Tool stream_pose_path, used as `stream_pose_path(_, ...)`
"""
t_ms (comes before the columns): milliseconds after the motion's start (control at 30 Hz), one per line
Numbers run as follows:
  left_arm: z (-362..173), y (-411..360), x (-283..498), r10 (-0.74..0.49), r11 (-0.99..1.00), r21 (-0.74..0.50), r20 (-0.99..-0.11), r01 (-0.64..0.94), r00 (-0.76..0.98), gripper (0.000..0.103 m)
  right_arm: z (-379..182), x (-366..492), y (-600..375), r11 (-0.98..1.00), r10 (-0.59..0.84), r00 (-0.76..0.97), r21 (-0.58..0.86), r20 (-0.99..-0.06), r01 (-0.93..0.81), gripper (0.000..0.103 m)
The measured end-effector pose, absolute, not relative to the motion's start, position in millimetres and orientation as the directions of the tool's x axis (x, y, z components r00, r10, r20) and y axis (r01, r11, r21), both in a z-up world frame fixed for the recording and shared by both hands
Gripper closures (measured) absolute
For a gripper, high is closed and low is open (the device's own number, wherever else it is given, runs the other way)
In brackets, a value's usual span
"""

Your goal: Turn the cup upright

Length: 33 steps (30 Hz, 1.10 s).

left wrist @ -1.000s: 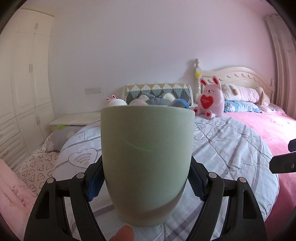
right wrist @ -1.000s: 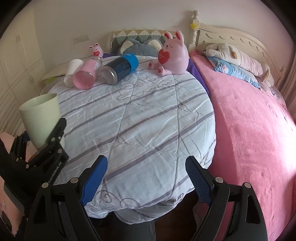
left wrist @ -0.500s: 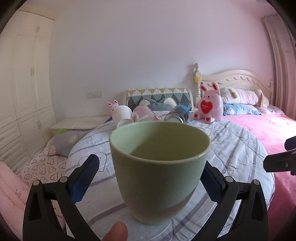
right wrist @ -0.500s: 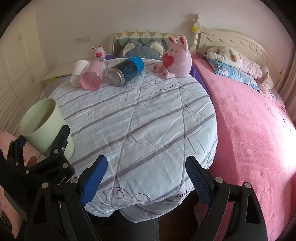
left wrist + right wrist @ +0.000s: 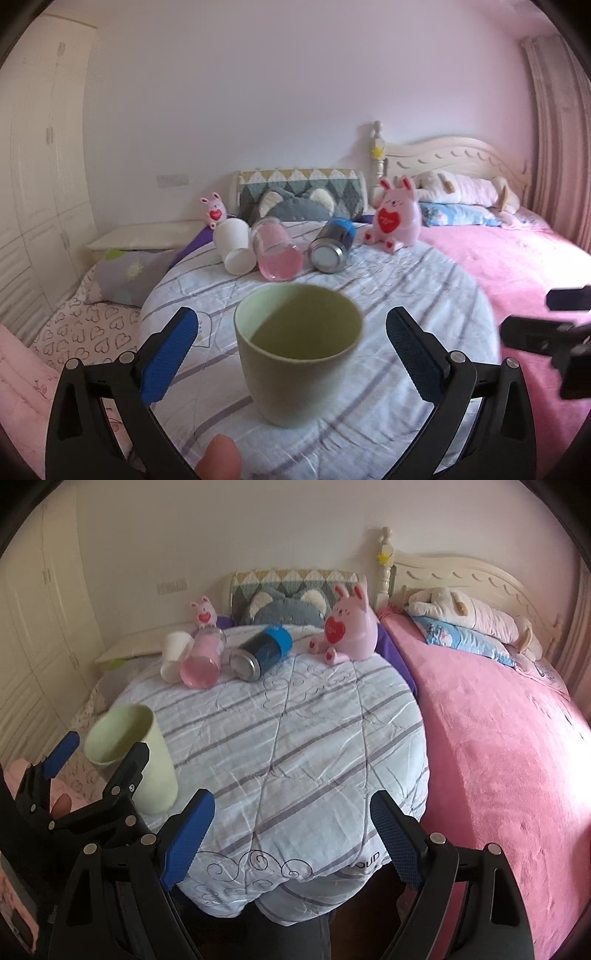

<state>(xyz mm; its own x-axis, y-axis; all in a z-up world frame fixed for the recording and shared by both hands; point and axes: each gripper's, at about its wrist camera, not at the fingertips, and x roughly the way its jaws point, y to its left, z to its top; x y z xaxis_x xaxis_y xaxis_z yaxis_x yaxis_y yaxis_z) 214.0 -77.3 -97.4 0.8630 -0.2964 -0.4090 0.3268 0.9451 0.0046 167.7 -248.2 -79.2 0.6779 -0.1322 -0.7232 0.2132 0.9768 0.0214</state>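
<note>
Left hand-held gripper (image 5: 291, 354) open around upright cup (image 5: 297, 354); cup base blurred.

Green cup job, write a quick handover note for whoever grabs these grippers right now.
Left gripper: open, fingers apart on either side of the green cup, not touching it.
Right gripper: open, empty, above the quilt's near edge.
Cup: upright, mouth up, on the striped quilt near its left edge.
Done: cup flipped and released.
Left: probably just back the left gripper away.
Far side: white cup, pink jar and blue tumbler lie on their sides.
</note>
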Motion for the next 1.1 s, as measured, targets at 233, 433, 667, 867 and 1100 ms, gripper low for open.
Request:
stream_pose_path(233, -48.7, -62.7, 175.9, -0.26, 0.952, 0.031, -0.452, 0.306, 0.853, 0.0, -61.4, 134.7, -245.4, 0.971, -0.131, 0.728, 0.06, -0.673, 0.231, 0.016)
stream_pose_path(433, -26.6, -38.6, 140.1, -0.212, 0.963, 0.024, -0.552, 0.269, 0.807, 0.0, -54.9, 105.3, -229.0, 0.975, -0.118, 0.755, 0.07, -0.645, 0.212, 0.016)
stream_pose_path(667, -26.8, -10.5, 86.4, -0.145, 0.977, 0.036, -0.606, 0.209, 0.782, 0.0, -54.5, 65.0, -208.7, 0.981, -0.096, 0.789, 0.077, -0.606, 0.179, 0.016)
stream_pose_path(867, -25.0, 0.6, 47.8, -0.13, 0.981, 0.036, -0.606, 0.19, 0.785, 0.0, -52.9, 33.8, -192.2, 0.987, -0.077, 0.814, 0.072, -0.576, 0.144, 0.016)
stream_pose_path(1100, -17.9, 3.5, 20.6, -0.123, 0.983, 0.041, -0.581, 0.179, 0.805, 0.0, -41.0, 12.1, -183.1, 0.99, -0.082, 0.854, 0.054, -0.513, 0.127, 0.016)
